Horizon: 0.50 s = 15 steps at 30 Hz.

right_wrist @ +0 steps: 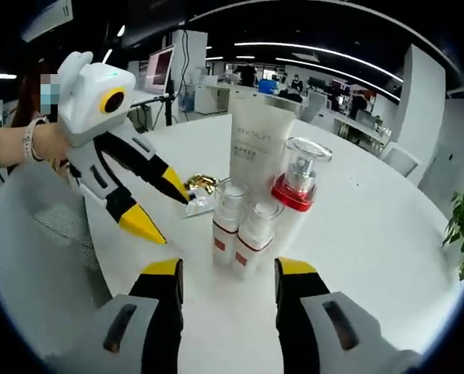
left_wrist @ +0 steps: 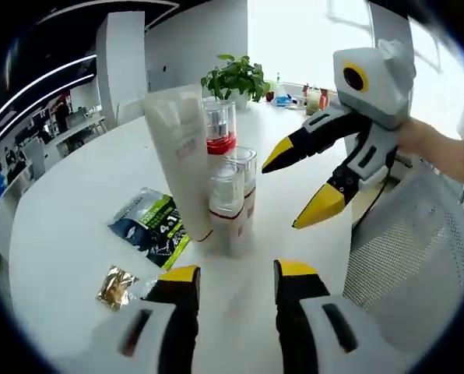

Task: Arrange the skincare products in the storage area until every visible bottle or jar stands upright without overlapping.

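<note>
I see the tube, pump bottle and two small bottles upright, clustered on the table; my left gripper and right gripper both have jaws wide, empty.

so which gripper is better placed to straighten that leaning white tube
Probably the right. In the left gripper view the white tube tilts against the pump bottle, and the right gripper hangs open close beside the cluster. The left gripper, also open, sits lower with the small bottles in its way.
</note>
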Tool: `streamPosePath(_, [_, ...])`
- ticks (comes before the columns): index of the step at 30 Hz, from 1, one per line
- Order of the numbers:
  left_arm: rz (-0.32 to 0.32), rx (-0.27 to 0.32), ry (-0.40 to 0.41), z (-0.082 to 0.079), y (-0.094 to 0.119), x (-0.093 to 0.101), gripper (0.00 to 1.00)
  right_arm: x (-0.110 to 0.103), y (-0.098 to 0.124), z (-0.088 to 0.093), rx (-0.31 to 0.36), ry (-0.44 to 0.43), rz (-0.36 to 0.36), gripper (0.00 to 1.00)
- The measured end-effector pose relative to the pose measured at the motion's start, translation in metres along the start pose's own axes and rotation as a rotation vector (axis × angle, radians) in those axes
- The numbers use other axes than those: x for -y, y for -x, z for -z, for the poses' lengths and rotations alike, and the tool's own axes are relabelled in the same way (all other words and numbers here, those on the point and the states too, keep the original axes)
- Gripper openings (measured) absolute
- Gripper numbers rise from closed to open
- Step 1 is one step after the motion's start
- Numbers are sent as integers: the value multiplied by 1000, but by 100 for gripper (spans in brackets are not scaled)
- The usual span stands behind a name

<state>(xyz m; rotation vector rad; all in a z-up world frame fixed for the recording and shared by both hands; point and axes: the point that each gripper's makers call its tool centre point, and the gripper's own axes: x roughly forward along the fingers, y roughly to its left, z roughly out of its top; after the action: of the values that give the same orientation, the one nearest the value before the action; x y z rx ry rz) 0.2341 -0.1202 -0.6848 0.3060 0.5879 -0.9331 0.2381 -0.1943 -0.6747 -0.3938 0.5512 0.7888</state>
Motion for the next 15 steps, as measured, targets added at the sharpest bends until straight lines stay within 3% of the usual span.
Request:
streamPosePath(4, [-28, 18, 25, 1, 21, -9, 47, -5, 8, -7, 10, 2, 8, 60])
streamPosePath(15, [-109, 26, 59, 12, 69, -20, 63, -16, 23, -24, 36, -10, 32, 77])
